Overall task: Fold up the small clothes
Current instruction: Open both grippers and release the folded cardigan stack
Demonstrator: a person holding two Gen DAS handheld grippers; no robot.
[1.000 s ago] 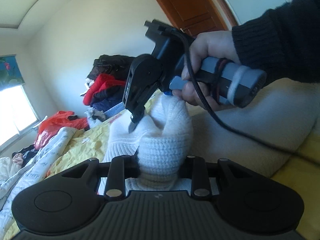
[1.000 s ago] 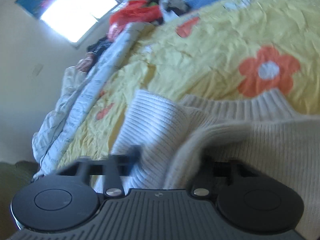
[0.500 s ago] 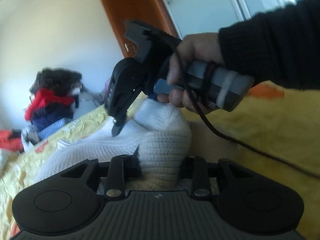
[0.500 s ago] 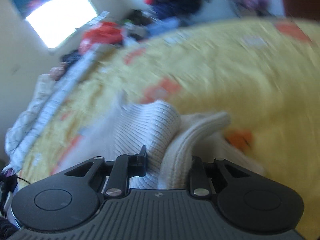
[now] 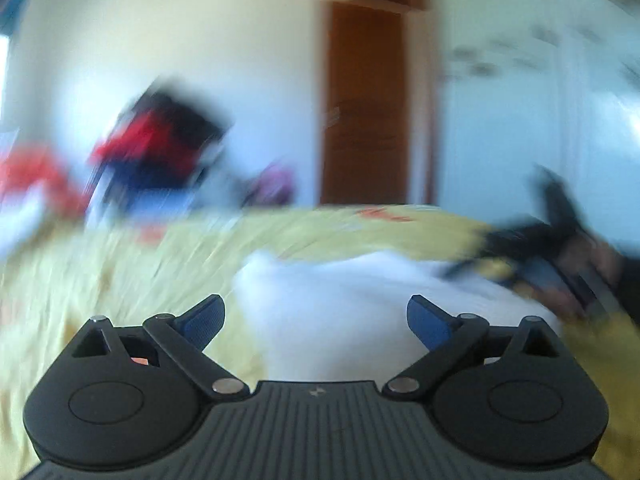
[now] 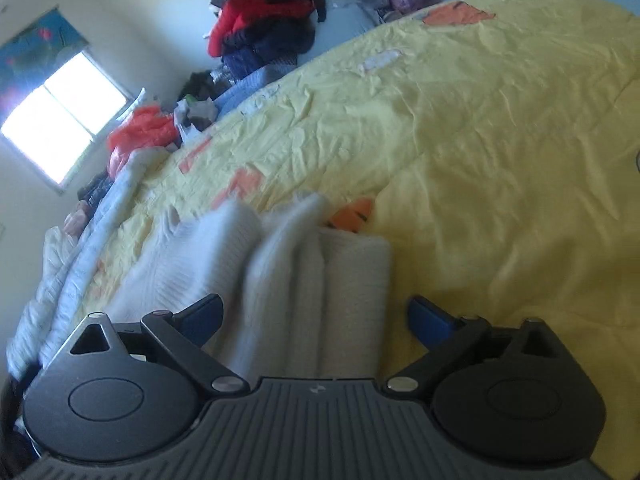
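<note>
A white knit sweater [image 6: 288,276] lies bunched in folds on the yellow bedspread [image 6: 480,152]. My right gripper [image 6: 316,316] is open just above it, with the knit between and below the blue pads, not pinched. In the blurred left wrist view the sweater [image 5: 340,300] is a white mound in front of my open left gripper [image 5: 316,320]. The right gripper with the hand holding it [image 5: 560,256] shows at the right of that view, low beside the sweater.
A pile of red, dark and blue clothes [image 6: 264,28] stands at the far side of the bed. A white quilt [image 6: 80,256] runs along the left edge under a bright window [image 6: 60,128]. A brown door [image 5: 368,112] is behind the bed.
Both grippers have opened and let go of the sweater, which was held up pinched in each. It now lies on the bed. The left camera is swinging fast.
</note>
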